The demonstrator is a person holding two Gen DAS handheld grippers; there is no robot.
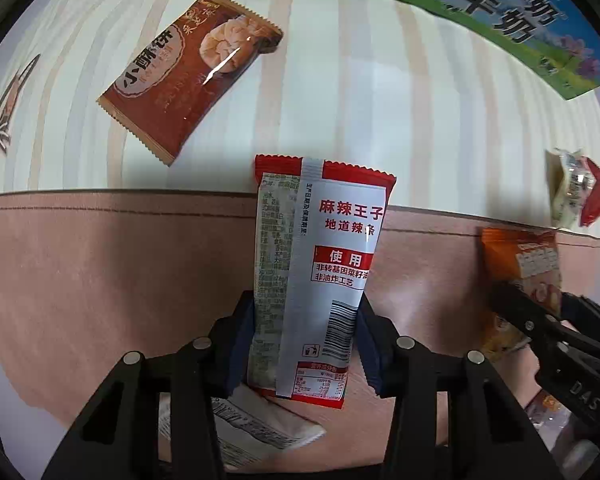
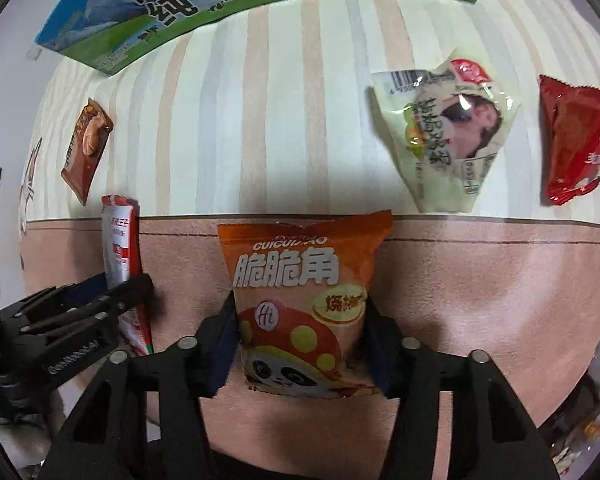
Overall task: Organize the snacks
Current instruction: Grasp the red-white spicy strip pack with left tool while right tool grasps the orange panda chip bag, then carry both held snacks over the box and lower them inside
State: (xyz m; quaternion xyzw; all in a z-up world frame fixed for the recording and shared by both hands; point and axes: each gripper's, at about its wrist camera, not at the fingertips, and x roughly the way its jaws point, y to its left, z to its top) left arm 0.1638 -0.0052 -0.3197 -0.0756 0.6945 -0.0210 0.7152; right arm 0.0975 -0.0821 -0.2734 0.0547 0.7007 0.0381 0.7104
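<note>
My left gripper (image 1: 304, 328) points down and is shut on a red and white spicy-strip packet (image 1: 324, 240), its blue pads pressing the packet's two long edges. The same packet (image 2: 118, 236) shows at the left of the right wrist view, held by the left gripper (image 2: 116, 292). My right gripper (image 2: 300, 332) is shut on an orange corn-snack bag (image 2: 300, 280) with a panda print, pinched at its lower sides. This bag (image 1: 520, 256) and the right gripper (image 1: 540, 320) appear at the right edge of the left wrist view.
On the striped tablecloth (image 2: 280, 120) lie a brown pastry packet (image 1: 188, 76), a pale chicken-feet pouch (image 2: 444, 128) and a red packet (image 2: 572, 136). A blue-green milk carton box (image 2: 180, 4) stands at the far edge. A white packet (image 1: 256, 428) lies under the left gripper.
</note>
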